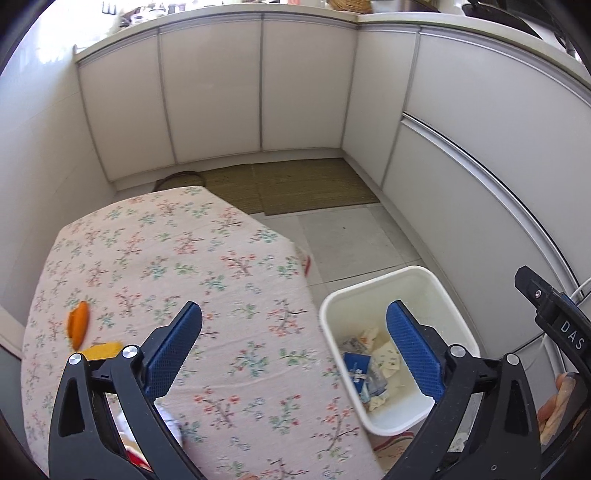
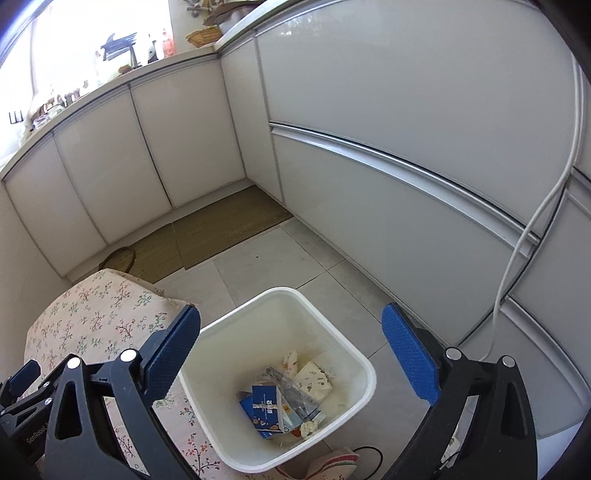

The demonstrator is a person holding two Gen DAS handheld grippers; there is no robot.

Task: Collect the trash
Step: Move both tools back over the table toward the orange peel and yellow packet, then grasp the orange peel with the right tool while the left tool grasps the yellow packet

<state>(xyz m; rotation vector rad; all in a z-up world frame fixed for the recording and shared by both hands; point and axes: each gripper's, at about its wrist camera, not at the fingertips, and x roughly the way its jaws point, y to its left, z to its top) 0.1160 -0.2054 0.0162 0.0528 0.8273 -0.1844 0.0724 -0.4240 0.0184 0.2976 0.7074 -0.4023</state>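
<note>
Peel [image 1: 78, 324], orange, is being left lying near the left edge of the floral cloth [image 1: 177, 258], with a yellow scrap [image 1: 101, 350] just beside it. The left gripper [image 1: 294, 347] is being held spread wide with nothing between its blue pads [image 1: 171, 350], over the cloth's edge and the bin [image 1: 388, 321]. The right gripper [image 2: 290, 350] is likewise being held spread and empty above the bin [image 2: 280, 295], in which a blue carton [image 2: 263, 406] and crumpled paper [image 2: 314, 380] are lying.

White cabinet fronts [image 1: 258, 92] w/ counter above, grey tile floor [image 2: 295, 258], woven mat [image 1: 306, 184], prob. bright window [image 2: 92, 29] left.
</note>
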